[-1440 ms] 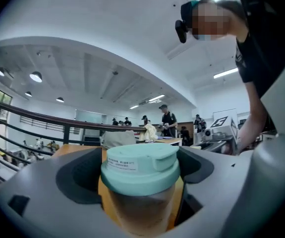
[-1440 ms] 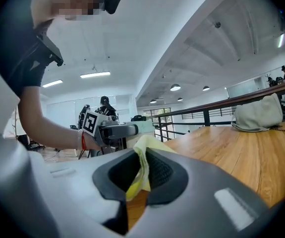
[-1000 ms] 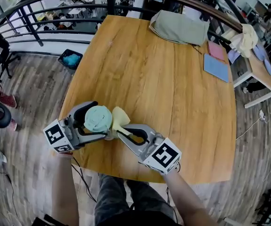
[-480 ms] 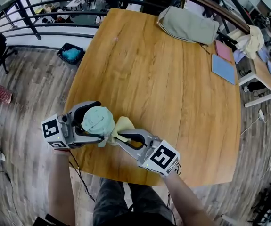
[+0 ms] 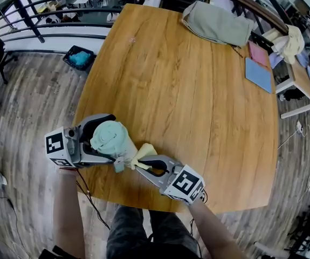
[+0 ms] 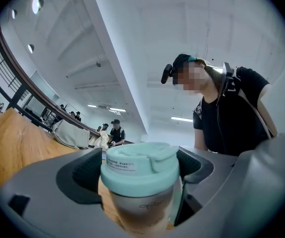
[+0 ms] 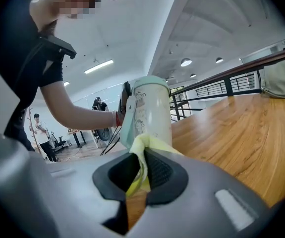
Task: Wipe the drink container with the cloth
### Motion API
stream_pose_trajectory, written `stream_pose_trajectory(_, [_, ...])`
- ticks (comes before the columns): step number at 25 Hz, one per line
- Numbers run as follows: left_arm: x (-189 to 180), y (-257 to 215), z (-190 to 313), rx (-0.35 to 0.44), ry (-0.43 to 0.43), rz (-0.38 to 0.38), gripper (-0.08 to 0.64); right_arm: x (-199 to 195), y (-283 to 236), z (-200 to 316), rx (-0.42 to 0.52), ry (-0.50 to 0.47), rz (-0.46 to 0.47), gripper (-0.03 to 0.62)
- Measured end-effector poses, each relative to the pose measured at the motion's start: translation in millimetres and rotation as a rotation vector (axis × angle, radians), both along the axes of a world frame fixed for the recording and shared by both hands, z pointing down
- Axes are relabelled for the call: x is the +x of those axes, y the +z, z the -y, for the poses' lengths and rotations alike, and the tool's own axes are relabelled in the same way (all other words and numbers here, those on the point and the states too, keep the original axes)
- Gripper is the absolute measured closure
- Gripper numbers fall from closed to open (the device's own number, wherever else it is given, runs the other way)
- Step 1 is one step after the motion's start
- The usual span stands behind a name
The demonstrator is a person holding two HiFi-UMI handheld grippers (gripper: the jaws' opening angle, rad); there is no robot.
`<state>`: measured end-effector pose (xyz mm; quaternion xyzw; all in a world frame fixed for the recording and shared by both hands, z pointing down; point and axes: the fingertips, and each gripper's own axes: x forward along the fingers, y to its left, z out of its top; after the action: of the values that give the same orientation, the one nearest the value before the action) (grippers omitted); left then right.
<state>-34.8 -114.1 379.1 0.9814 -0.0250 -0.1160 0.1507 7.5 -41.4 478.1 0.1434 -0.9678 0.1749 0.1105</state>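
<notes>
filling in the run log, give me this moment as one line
left gripper: shut on cup | right gripper: shut on yellow cloth | cloth against cup body

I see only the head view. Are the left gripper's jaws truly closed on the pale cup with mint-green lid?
Observer: Yes; the left gripper presses its jaws on both sides of the pale cup with mint-green lid.
Operator: And the yellow cloth?
Observer: The right gripper pinches the yellow cloth between its jaws, seemingly against the cup's side.
Operator: Anything on the lid?
Observer: A white label on its rim; print unreadable.
</notes>
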Motion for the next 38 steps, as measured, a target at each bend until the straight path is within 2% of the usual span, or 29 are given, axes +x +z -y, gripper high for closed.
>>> stream_pose_trajectory(6, [3, -3, -4, 0.021, 0.034, 0.016, 0.100, 7, 28, -10, -0.029, -0.008, -0.120, 0.561])
stream_pose_trajectory(8, [8, -3, -7, 0.034, 0.048, 0.026, 0.100, 13, 27, -10, -0.021, 0.005, -0.135, 0.563])
stream_pose_trajectory(10, [13, -4, -11, 0.050, 0.067, 0.046, 0.100, 22, 17, -6, -0.004, 0.026, -0.104, 0.563])
stream_pose_trajectory(15, [26, -3, -23, 0.090, 0.111, 0.111, 0.100, 39, -38, 11, 0.072, 0.078, 0.069, 0.563])
stream_pose_trajectory(19, [31, -3, -31, 0.114, 0.122, 0.164, 0.100, 40, -73, 26, 0.166, 0.036, 0.130, 0.563])
stream_pose_trajectory(21, [34, -1, -38, 0.126, 0.140, 0.188, 0.100, 34, -89, 29, 0.184, -0.005, 0.155, 0.562])
stream_pose_trajectory(24, [37, 2, -49, 0.130, 0.173, 0.218, 0.101, 26, -102, 34, 0.178, -0.060, 0.153, 0.561])
stream_pose_trajectory(27, [37, 4, -53, 0.129, 0.166, 0.224, 0.101, 24, -101, 37, 0.182, -0.116, 0.132, 0.563])
stream_pose_trajectory(34, [39, 4, -57, 0.121, 0.176, 0.222, 0.103, 16, -84, 45, 0.157, -0.121, 0.126, 0.563])
stream_pose_trajectory(38, [43, 7, -64, 0.117, 0.200, 0.228, 0.103, 15, -60, 44, 0.160, -0.149, 0.086, 0.563])
